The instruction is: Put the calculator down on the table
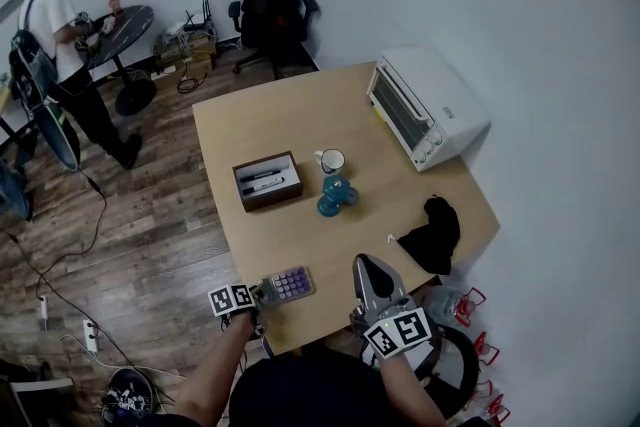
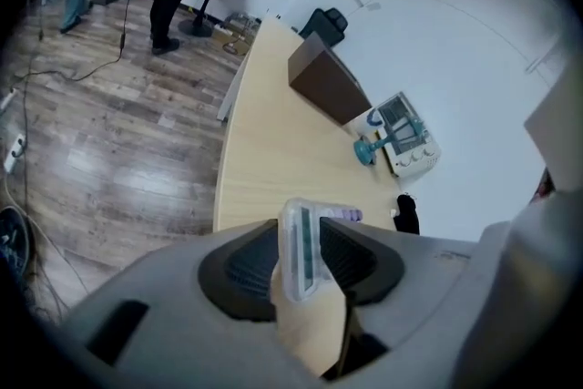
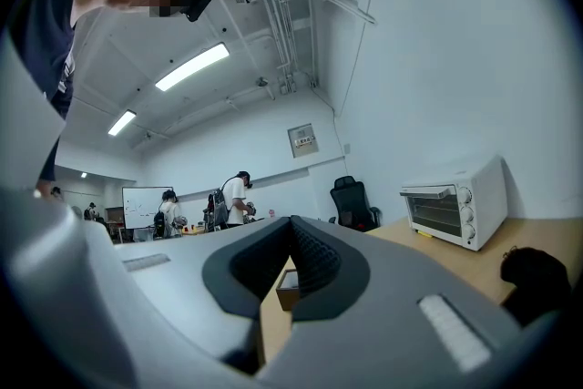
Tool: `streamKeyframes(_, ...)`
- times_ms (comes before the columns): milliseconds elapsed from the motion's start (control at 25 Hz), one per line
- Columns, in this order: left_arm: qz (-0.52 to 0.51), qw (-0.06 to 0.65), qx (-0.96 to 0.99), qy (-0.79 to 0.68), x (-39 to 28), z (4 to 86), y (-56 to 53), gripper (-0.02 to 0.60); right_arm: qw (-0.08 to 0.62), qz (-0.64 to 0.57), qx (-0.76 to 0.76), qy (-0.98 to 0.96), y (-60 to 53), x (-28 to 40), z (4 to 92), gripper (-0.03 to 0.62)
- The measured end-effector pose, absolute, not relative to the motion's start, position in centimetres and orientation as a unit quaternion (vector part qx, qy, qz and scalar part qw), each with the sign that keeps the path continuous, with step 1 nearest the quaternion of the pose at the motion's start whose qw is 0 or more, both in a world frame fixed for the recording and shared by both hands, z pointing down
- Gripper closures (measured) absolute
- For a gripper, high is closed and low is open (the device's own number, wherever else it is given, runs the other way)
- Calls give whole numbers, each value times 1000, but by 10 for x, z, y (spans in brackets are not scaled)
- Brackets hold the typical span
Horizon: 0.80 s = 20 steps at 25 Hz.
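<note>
Purple keys and a clear, pale casing are noted on the calculator (image 1: 291, 284), which is found lying flat, keys up, on the light wooden table (image 1: 300, 115), by its left edge and close to the corner nearest the person. The left gripper (image 1: 260, 295) is set at the calculator's near end. In the left gripper view its jaws are seen parted, one on each side of the casing, and no pressing of the pads on it can be made out. The right gripper (image 1: 368, 267) is held over the table's near edge, well apart from the calculator, with its jaws brought together at the tips and nothing between them. Only in the head view is the keypad shown from above, together with a white mug (image 1: 330, 160) beside a teal object (image 1: 336, 195) and a brown box (image 1: 267, 181) holding two markers. In the left gripper view the calculator is presented end-on, and a greyish display strip is shown ahead of the keys. In the right gripper view a white toaster oven (image 3: 453, 200) and a black cloth (image 3: 533, 278) are recorded on the table's right, and ceiling lights (image 3: 191, 66) overhead.
</note>
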<state>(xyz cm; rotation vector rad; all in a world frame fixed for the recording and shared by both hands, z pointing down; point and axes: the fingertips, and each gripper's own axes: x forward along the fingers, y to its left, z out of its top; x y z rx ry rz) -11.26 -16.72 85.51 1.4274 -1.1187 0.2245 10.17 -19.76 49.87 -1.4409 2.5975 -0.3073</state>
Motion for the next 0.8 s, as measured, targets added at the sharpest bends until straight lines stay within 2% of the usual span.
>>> streamKeyframes(120, 60, 532, 684, -496, -116, 808, -188, 436, 77, -95, -482, 868, -200, 102, 496, 588)
streamKeyframes(280, 27, 347, 789, -506, -112, 699, -209, 436, 75, -93, -485, 866, -201, 106, 497, 588)
streamKeyframes(400, -6, 250, 818, -517, -116, 625, -214, 431, 74, -91, -486, 866, -202, 105, 496, 588)
streamKeyframes(520, -16, 178, 828, -532, -124, 573, -212, 431, 73, -89, -485, 867, -204, 105, 496, 588)
streamKeyframes(800, 7, 69, 830, -554, -138, 498, -187, 425, 75, -88, -484, 867, -203, 105, 493, 588)
